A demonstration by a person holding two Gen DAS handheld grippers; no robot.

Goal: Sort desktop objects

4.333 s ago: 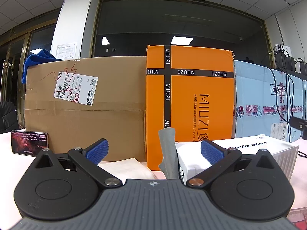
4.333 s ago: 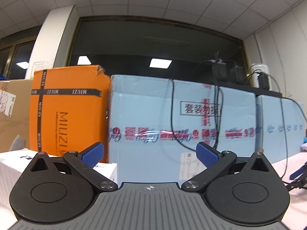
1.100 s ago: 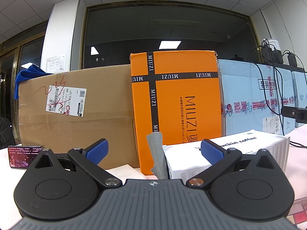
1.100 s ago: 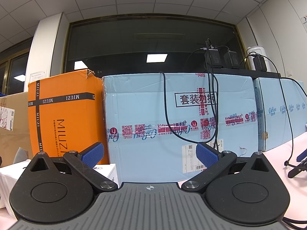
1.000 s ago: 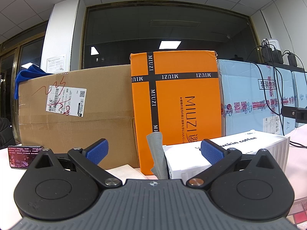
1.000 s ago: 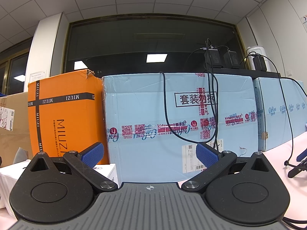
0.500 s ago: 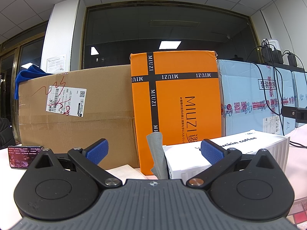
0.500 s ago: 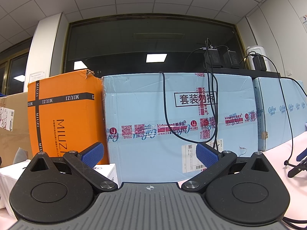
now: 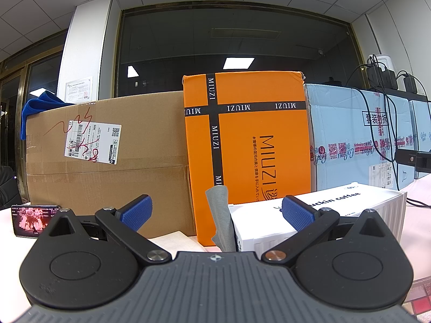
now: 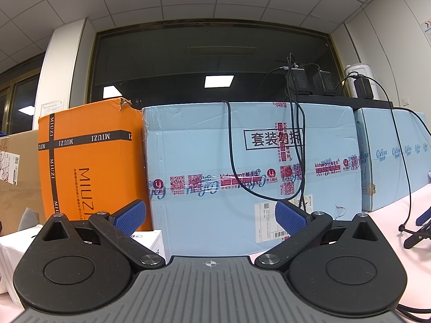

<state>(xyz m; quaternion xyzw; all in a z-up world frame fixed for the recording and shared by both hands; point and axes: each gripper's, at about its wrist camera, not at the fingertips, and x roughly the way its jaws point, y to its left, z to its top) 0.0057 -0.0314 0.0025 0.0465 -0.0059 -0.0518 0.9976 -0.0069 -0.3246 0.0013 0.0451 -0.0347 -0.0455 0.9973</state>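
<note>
Orange box [image 9: 258, 145], black crossed bands

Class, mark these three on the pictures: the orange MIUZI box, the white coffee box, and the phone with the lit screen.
orange MIUZI box [image 9: 256, 123]: left wrist view, front face.
white coffee box [image 9: 334, 202]: left wrist view, top panel.
phone [image 9: 32, 219]: left wrist view, lit screen.

Tabletop [image 9: 10, 245], pale pink: brown carton [image 9: 107, 161], orange MIUZI carton [image 9: 250, 148], blue carton [image 10: 242, 167] in a back row; white coffee box [image 9: 336, 210], grey cloth [image 9: 222, 223], phone [image 9: 32, 220], paper sheet [image 9: 175, 239] in front.
</note>
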